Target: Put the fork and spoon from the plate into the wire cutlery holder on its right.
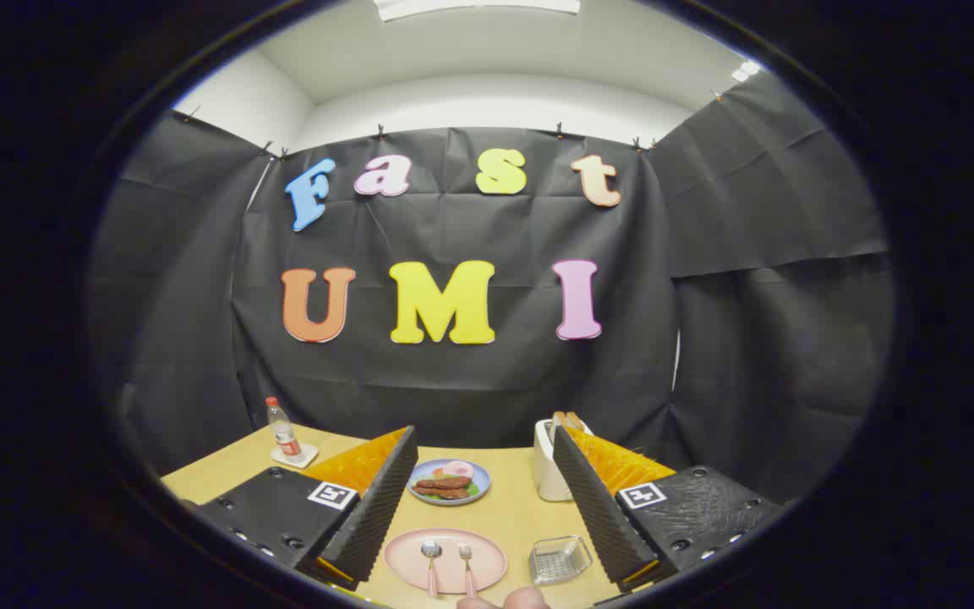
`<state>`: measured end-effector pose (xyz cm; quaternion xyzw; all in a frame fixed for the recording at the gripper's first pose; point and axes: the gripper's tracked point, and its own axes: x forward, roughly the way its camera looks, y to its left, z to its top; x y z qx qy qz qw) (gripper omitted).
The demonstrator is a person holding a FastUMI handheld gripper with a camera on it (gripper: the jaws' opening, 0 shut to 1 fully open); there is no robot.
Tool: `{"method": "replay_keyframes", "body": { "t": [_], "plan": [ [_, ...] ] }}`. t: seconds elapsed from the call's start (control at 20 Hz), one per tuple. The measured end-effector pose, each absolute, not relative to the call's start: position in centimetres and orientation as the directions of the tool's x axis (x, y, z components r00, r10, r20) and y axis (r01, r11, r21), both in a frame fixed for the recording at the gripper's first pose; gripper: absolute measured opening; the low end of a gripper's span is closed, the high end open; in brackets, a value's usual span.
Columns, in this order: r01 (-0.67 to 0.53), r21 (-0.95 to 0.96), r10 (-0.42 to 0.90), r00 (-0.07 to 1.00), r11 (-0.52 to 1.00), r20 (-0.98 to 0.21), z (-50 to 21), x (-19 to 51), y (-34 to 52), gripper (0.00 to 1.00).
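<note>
A pink plate [402, 560] lies on the wooden table between my two fingers. On it rest a spoon [431, 565] and, to its right, a fork [467, 567], both with pink handles and their heads pointing away from me. The wire cutlery holder [560, 559] sits on the table just right of the plate, close to my right finger [601, 507]. My gripper [481, 499] hangs open above the table, its fingers spread wide on either side of the plate, with nothing between them.
Beyond the plate stands a blue plate of food [450, 481]. A white toaster [548, 463] with bread in it is behind the wire holder. A small bottle [283, 430] on a coaster stands at the table's far left corner. Fingertips of a person's hand [504, 600] show at the near edge.
</note>
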<state>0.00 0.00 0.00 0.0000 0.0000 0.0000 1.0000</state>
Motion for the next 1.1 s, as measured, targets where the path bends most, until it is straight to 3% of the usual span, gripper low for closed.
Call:
{"method": "replay_keyframes", "body": {
  "t": [0.8,1.1],
  "plan": [
    [-0.080,-0.052,0.076,0.994,0.995,-0.073,-3.5,1.1,1.5,0.95],
    [-0.135,-0.071,0.108,0.946,0.988,-0.305,-13.2,1.0,2.1,0.95]
  ]
}}
